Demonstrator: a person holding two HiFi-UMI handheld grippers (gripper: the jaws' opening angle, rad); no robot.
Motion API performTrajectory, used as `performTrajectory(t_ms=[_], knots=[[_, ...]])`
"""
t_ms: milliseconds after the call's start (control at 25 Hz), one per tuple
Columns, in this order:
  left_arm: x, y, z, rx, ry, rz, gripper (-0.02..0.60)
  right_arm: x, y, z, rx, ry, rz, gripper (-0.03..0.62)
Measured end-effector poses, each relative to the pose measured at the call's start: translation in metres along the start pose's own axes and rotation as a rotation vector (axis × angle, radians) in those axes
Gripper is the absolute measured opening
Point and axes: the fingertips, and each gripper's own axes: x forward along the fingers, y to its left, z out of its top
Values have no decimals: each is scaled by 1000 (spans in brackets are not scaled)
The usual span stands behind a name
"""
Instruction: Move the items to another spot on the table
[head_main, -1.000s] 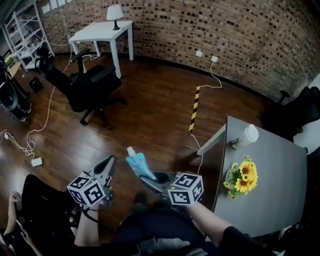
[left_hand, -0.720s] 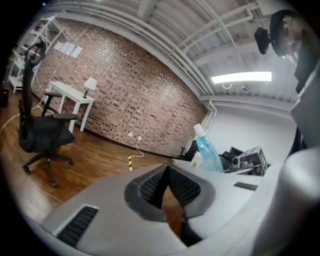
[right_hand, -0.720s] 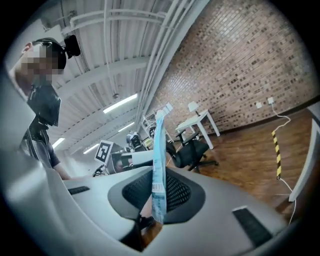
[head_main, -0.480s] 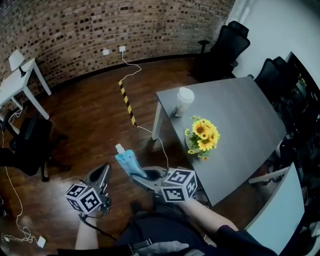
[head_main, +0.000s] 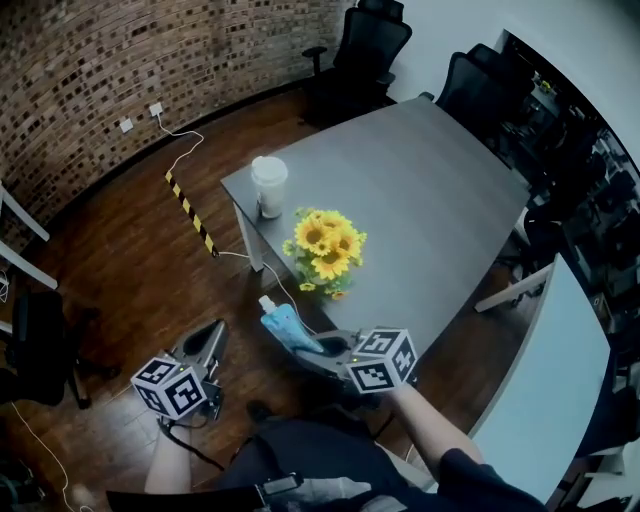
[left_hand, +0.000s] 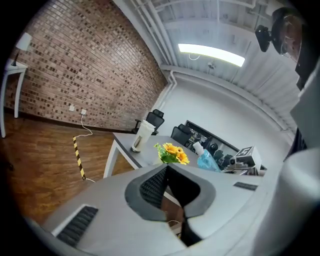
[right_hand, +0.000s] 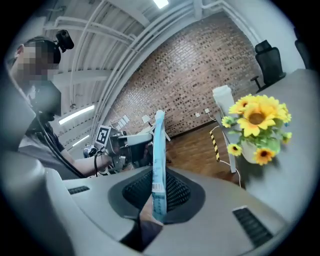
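Right gripper (head_main: 312, 352), angled slightly down, clamps a light-blue soft pouch with white cap (head_main: 283, 325); left gripper (head_main: 208, 342) beside it, jaws together, empty; yellow sunflower bunch (head_main: 325, 245) ahead

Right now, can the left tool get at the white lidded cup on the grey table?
Probably yes: the white lidded cup stands at the grey table's corner, with only floor between it and the left tool. Shut now, it must open first.

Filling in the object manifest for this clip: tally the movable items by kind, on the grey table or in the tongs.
white lidded cup: 1
sunflower bunch: 1
blue spouted pouch: 1, clamped in the right tongs
Total: 3
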Motion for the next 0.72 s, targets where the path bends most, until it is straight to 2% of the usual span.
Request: performTrajectory(t_ms=[80,240,520,720], knots=[[16,-13,-6,8,23,6,5,-25,-26,-21,34,49,-20,41],[41,-29,-18,5,61,27,5,-61,-90,-60,135,170,-117,41],[53,-50,-26,-5,81,129,5,-96,-154,-102,214,340,-99,41],[51,-50,-27,-21,79,181,5,-101,-176,-111,266,392,-91,49]])
